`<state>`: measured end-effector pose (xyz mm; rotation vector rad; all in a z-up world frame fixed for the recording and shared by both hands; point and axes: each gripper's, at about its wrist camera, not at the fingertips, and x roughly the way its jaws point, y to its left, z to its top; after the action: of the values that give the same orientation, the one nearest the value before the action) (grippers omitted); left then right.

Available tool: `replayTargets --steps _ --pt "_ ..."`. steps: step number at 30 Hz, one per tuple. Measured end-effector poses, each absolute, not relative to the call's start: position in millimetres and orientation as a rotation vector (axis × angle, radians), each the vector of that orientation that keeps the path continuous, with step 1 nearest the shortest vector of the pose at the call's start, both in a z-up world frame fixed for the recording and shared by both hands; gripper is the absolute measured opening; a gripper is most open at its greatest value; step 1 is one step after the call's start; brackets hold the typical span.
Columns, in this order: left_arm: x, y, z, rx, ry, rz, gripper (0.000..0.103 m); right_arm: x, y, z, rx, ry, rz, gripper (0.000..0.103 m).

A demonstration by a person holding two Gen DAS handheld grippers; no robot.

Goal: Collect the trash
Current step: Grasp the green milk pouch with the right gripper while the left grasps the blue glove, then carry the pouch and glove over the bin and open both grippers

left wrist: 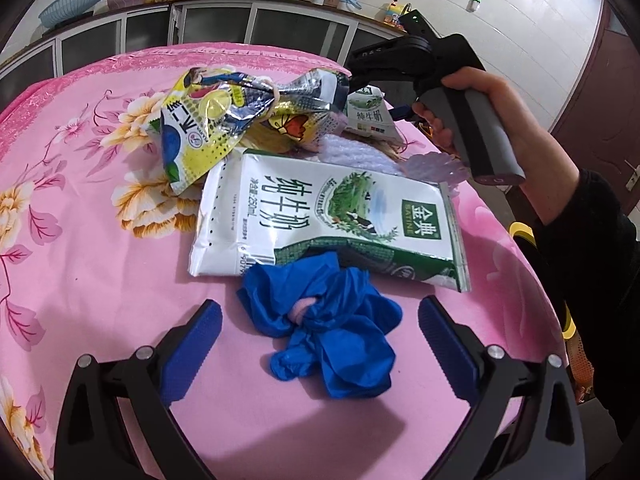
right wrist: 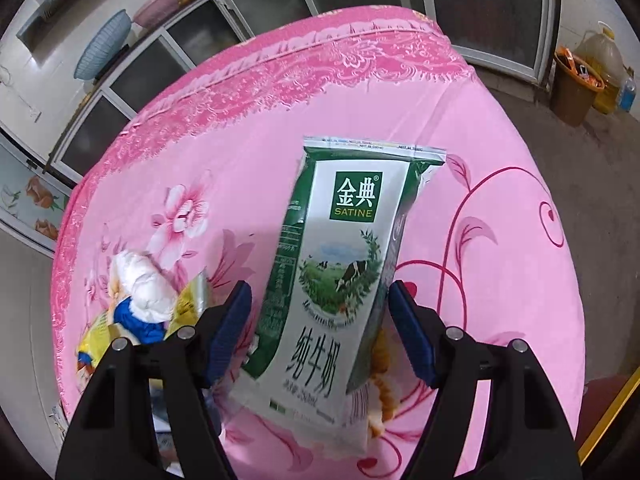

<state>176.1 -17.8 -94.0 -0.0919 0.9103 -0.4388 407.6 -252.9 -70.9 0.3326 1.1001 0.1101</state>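
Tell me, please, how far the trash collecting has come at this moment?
Done: nothing visibly collected; the trash in view lies on the pink tablecloth. In hand: the right gripper straddles a milk pouch, jaws open, no grip yet; the left gripper hangs open over the blue glove. Remaining: both of these, the bigger milk pouch and the yellow snack wrapper.

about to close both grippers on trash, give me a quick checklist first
1. Left gripper open around blue glove: ok.
2. Glove clear of big milk pouch: not ok, it overlaps the pouch's edge.
3. Second milk pouch between right gripper pads: ok.
4. Right pads pressing the pouch: cannot tell; right pad looks at its edge, left pad shows a gap.
5. Trash bin in view: not ok, only a brown bucket on the floor beyond the table.
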Motion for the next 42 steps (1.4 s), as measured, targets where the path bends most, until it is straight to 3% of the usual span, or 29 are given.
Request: replayTargets --steps 7,9,10,11,14,29,42 --pt "184 -21 -95 -0.084 0.899 -0.433 0.091 417 -253 -76 0.329 1.112 0.092 0.063" --pt "184 -25 -97 -0.042 0.891 -0.406 0.072 417 -253 -76 0.33 1.114 0.088 0.062" --pt "184 -26 -97 -0.029 0.888 -0.397 0.057 416 -252 -75 0.329 1.112 0.086 0.062" --pt "184 -26 -98 -0.017 0.886 -0.396 0.034 417 -252 -75 0.326 1.109 0.084 0.061" --pt "180 -26 -97 -0.024 0.892 -0.412 0.019 413 -250 -71 0.3 1.093 0.079 0.06" --pt "137 0 -41 -0.051 0.765 -0.411 0.016 355 -288 -12 0.371 0.972 0.13 0.059" --pt "130 -27 -17 -0.025 0.716 -0.438 0.016 219 -327 8 0.404 0.876 0.188 0.059"
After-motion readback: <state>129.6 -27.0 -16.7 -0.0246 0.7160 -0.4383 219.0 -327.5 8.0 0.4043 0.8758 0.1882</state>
